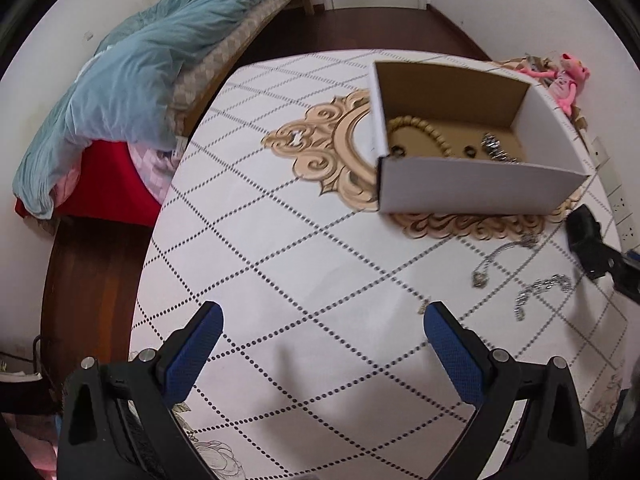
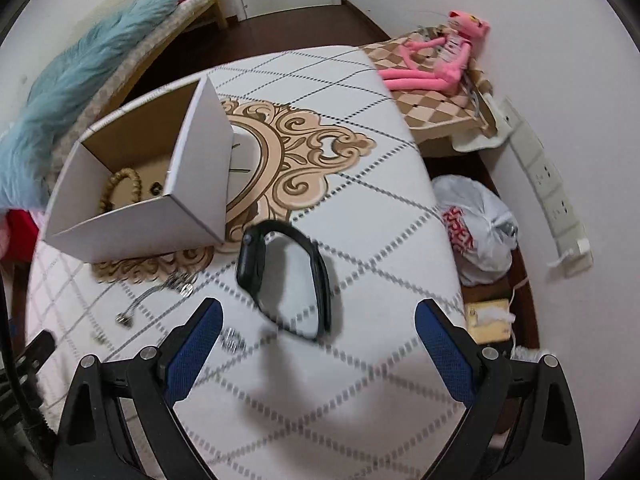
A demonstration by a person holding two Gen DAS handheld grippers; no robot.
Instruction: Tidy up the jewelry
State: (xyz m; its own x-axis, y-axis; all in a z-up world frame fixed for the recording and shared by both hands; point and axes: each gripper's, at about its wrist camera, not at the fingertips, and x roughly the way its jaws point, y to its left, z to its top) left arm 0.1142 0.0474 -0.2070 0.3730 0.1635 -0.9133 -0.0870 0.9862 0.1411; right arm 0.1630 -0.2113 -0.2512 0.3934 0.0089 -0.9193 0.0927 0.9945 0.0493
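In the left wrist view the left hand-held gripper (image 1: 322, 320) hangs spread and empty over the desk (image 1: 280, 264); at one o'clock the white box (image 1: 472, 184) holds a bead bracelet (image 1: 420, 128) and a silver piece (image 1: 494, 146), and at three o'clock two silver chains (image 1: 504, 254) lie loose near the box. In the right wrist view the right hand-held gripper (image 2: 318, 318) is spread too, gripping nothing, with the black watch (image 2: 288, 276) on the desk at twelve o'clock, just beside the box's right corner
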